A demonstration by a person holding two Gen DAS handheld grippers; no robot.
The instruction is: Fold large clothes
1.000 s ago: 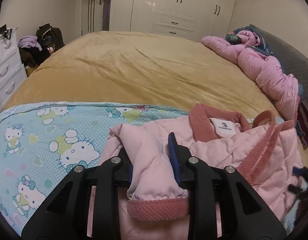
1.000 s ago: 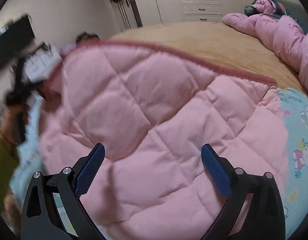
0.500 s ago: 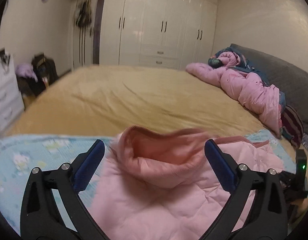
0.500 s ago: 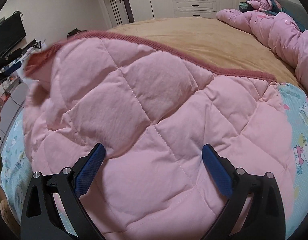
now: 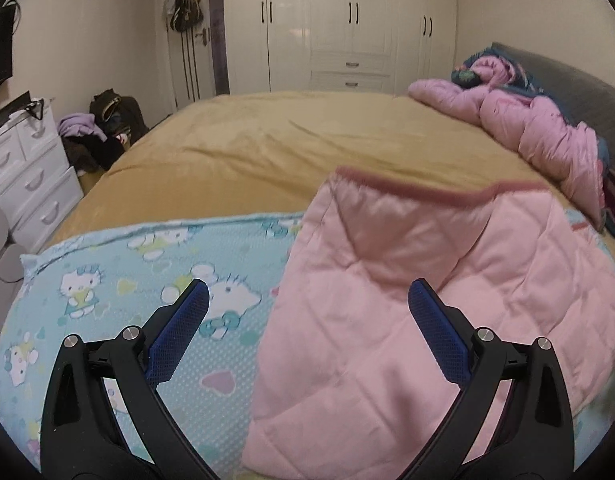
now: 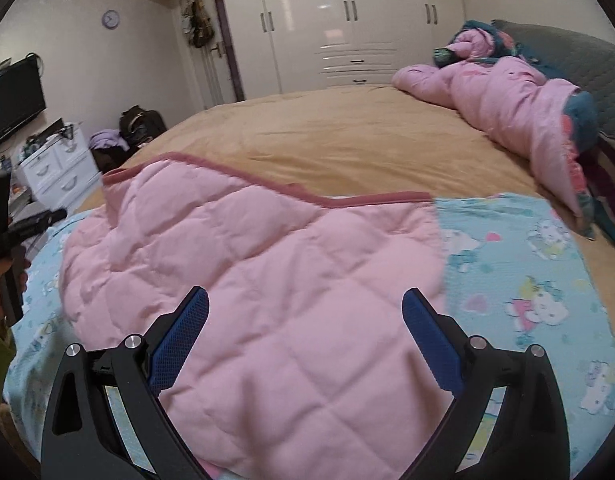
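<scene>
A pink quilted jacket with a darker pink ribbed hem lies folded on a light blue Hello Kitty blanket on the bed. My left gripper is open and empty, above the jacket's left edge. In the right wrist view the jacket fills the middle, with the blanket to its right. My right gripper is open and empty above the jacket. The left gripper shows at the far left of that view.
The blanket lies on a tan bedspread. A pink padded coat is piled by the grey headboard at right. A white drawer unit and dark bags stand left of the bed. White wardrobes line the far wall.
My left gripper opened and let go of the jacket's sleeve, then drew back. The jacket dropped from a raised fold to lie flat. My right gripper stayed open.
</scene>
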